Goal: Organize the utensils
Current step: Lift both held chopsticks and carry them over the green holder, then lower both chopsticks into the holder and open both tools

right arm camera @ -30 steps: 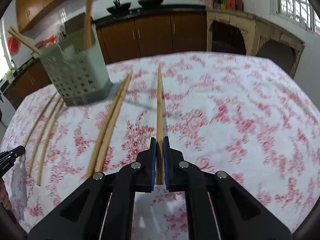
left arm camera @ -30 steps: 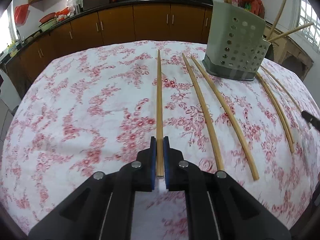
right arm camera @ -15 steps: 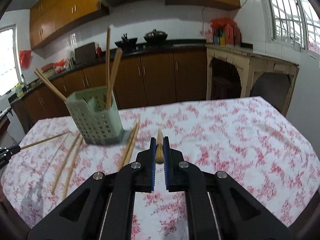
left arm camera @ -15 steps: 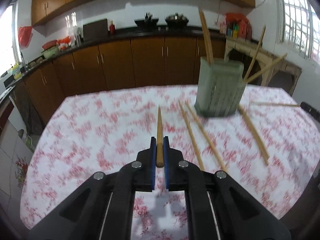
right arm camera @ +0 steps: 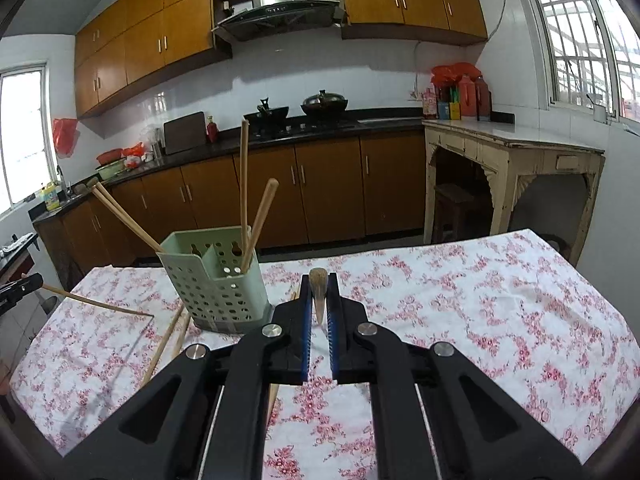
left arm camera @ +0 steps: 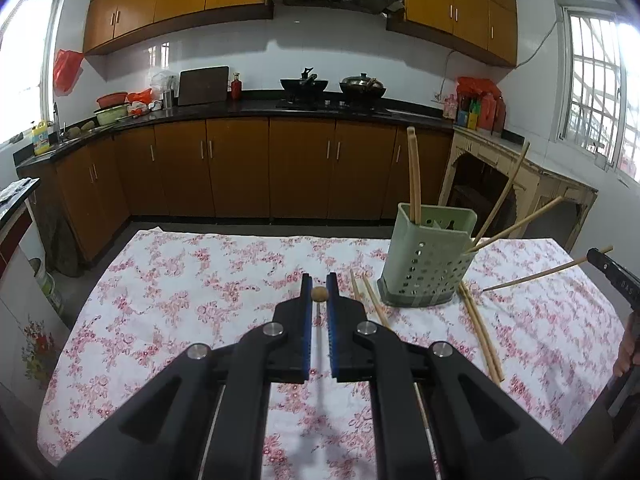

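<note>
Wooden chopstick (left arm camera: pixel 319 294) is pinched end-on between blue pads (left arm camera: pixel 307 320) of left gripper (left arm camera: pixel 319 286), jaws nearly closed, held above floral tablecloth (left arm camera: pixel 200 300). Right gripper (right arm camera: pixel 319 280) likewise clamps a second chopstick (right arm camera: pixel 319 290), w/ green perforated holder (right arm camera: pixel 216 280) just left of it, several chopsticks standing inside, others loose on cloth beside it.
</note>
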`<state>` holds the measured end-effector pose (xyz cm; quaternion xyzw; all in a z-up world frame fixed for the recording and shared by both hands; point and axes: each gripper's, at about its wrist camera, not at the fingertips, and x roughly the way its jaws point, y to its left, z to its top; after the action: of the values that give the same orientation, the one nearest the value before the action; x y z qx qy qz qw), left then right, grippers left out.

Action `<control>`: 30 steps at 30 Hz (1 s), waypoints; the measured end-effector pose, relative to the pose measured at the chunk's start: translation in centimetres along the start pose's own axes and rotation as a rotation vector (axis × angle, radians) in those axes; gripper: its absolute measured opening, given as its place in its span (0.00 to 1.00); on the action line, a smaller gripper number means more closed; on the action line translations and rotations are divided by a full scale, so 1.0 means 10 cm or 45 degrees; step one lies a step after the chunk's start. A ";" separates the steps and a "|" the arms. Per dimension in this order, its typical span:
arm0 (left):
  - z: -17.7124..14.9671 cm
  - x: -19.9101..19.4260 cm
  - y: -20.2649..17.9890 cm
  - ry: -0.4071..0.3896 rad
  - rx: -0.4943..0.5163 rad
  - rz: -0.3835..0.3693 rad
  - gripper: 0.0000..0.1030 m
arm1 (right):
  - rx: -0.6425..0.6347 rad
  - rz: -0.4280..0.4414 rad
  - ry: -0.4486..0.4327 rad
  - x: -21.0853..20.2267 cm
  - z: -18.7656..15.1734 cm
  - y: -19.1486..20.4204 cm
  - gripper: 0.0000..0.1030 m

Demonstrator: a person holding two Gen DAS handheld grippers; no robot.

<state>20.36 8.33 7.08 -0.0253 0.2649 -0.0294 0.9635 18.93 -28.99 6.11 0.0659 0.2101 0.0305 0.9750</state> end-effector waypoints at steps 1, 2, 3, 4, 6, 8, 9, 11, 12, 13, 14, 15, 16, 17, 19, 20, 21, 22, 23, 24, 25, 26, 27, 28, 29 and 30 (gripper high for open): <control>0.02 -0.01 0.00 -0.006 0.002 0.003 0.07 | 0.001 0.003 -0.004 -0.01 0.01 0.00 0.07; 0.03 -0.02 -0.01 -0.010 0.002 0.002 0.07 | 0.003 0.007 -0.010 -0.01 0.03 0.01 0.07; 0.04 -0.02 -0.01 -0.013 0.001 0.000 0.07 | 0.002 0.009 -0.016 -0.03 0.05 0.01 0.07; 0.06 -0.04 -0.01 -0.018 0.001 -0.002 0.07 | 0.001 0.013 -0.022 -0.04 0.07 0.02 0.07; 0.09 -0.06 -0.02 -0.023 -0.001 -0.009 0.07 | -0.002 0.013 -0.032 -0.05 0.11 0.03 0.07; 0.12 -0.08 -0.04 -0.030 0.004 -0.010 0.07 | -0.005 0.019 -0.039 -0.07 0.15 0.04 0.07; 0.14 -0.10 -0.04 -0.035 0.007 -0.013 0.07 | -0.009 0.023 -0.043 -0.09 0.18 0.04 0.07; 0.18 -0.14 -0.06 -0.042 0.013 -0.023 0.07 | -0.018 0.026 -0.053 -0.12 0.23 0.06 0.07; 0.20 -0.16 -0.08 -0.046 0.018 -0.027 0.07 | -0.018 0.031 -0.058 -0.14 0.27 0.07 0.07; 0.23 -0.20 -0.10 -0.050 0.025 -0.034 0.07 | -0.013 0.047 -0.060 -0.17 0.33 0.08 0.07; 0.26 -0.23 -0.12 -0.056 0.030 -0.042 0.07 | -0.009 0.059 -0.062 -0.20 0.36 0.09 0.07; 0.31 -0.27 -0.15 -0.064 0.036 -0.053 0.07 | -0.004 0.076 -0.067 -0.23 0.42 0.10 0.07; 0.34 -0.30 -0.17 -0.068 0.039 -0.061 0.07 | -0.002 0.094 -0.072 -0.26 0.47 0.10 0.07; 0.38 -0.34 -0.20 -0.074 0.042 -0.072 0.07 | 0.000 0.112 -0.076 -0.30 0.52 0.11 0.07; 0.49 -0.42 -0.27 -0.093 0.048 -0.100 0.07 | 0.001 0.157 -0.089 -0.38 0.65 0.15 0.07; 0.55 -0.47 -0.32 -0.105 0.055 -0.114 0.07 | 0.000 0.174 -0.097 -0.42 0.70 0.17 0.07; 0.62 -0.51 -0.38 -0.122 0.064 -0.126 0.07 | -0.003 0.194 -0.106 -0.45 0.76 0.20 0.07; 0.68 -0.54 -0.42 -0.134 0.071 -0.136 0.07 | -0.009 0.214 -0.118 -0.49 0.83 0.23 0.07; 0.75 -0.58 -0.48 -0.149 0.074 -0.152 0.07 | -0.010 0.227 -0.126 -0.51 0.87 0.25 0.07; 0.80 -0.61 -0.51 -0.160 0.075 -0.162 0.07 | -0.011 0.242 -0.136 -0.53 0.93 0.28 0.07; 0.89 -0.64 -0.57 -0.180 0.078 -0.170 0.07 | -0.013 0.260 -0.152 -0.55 1.00 0.32 0.07; 0.96 -0.67 -0.63 -0.200 0.080 -0.176 0.07 | -0.017 0.265 -0.164 -0.55 1.04 0.35 0.07; 1.04 -0.69 -0.68 -0.220 0.078 -0.184 0.07 | -0.026 0.268 -0.182 -0.55 1.09 0.39 0.07; 1.13 -0.71 -0.74 -0.241 0.072 -0.195 0.07 | -0.034 0.272 -0.196 -0.54 1.15 0.44 0.07; 1.20 -0.72 -0.79 -0.259 0.068 -0.201 0.07 | -0.038 0.275 -0.203 -0.53 1.17 0.47 0.07; 1.27 -0.72 -0.84 -0.278 0.067 -0.201 0.07 | -0.047 0.279 -0.208 -0.50 1.21 0.51 0.07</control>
<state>20.33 0.85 22.19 -0.0238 0.1547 -0.1093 0.9816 19.20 -25.79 19.79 0.0729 0.1208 0.1354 0.9807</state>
